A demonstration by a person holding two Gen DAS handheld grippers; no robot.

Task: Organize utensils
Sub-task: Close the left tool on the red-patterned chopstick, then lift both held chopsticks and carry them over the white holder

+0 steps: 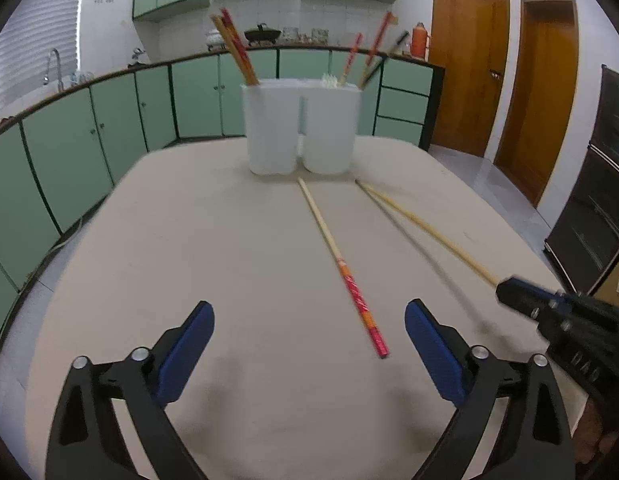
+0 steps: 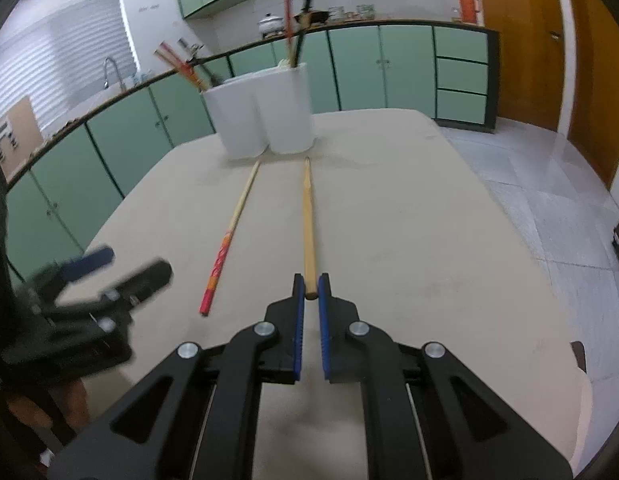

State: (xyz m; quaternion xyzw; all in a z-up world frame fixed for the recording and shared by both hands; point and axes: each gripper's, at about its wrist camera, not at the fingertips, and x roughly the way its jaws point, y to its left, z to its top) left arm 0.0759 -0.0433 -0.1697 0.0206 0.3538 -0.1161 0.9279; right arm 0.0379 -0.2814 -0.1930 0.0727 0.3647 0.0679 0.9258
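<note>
Right gripper (image 2: pixel 310 286): jaws drawn almost together, blue pads clamped on the thick end of a plain wooden chopstick (image 2: pixel 308 216), which runs straight ahead of the claw with its tip pointing at the holder. From the left wrist view this chopstick casts a separate shadow line on the cloth, suggesting it is lifted clear; contact at the far tip cannot be confirmed. Left gripper (image 1: pixel 309 344): jaws spread wide, nothing between the pads, hovering over the table.

Table (image 1: pixel 189 240): covered in beige cloth, extends ahead of both claws.

Utensil holder (image 1: pixel 301 128): white, two compartments side by side, upright at the far end of the table, straight ahead of the left claw. Chopsticks stand tilted in both compartments.

Red-handled chopstick (image 1: pixel 341 268): lies flat on the cloth ahead of the left claw, red and orange end nearest, just inside its right finger (image 1: pixel 433 352); the pale tip stops just short of the holder. It lies to the left of the right claw, apart from the held chopstick.
</note>
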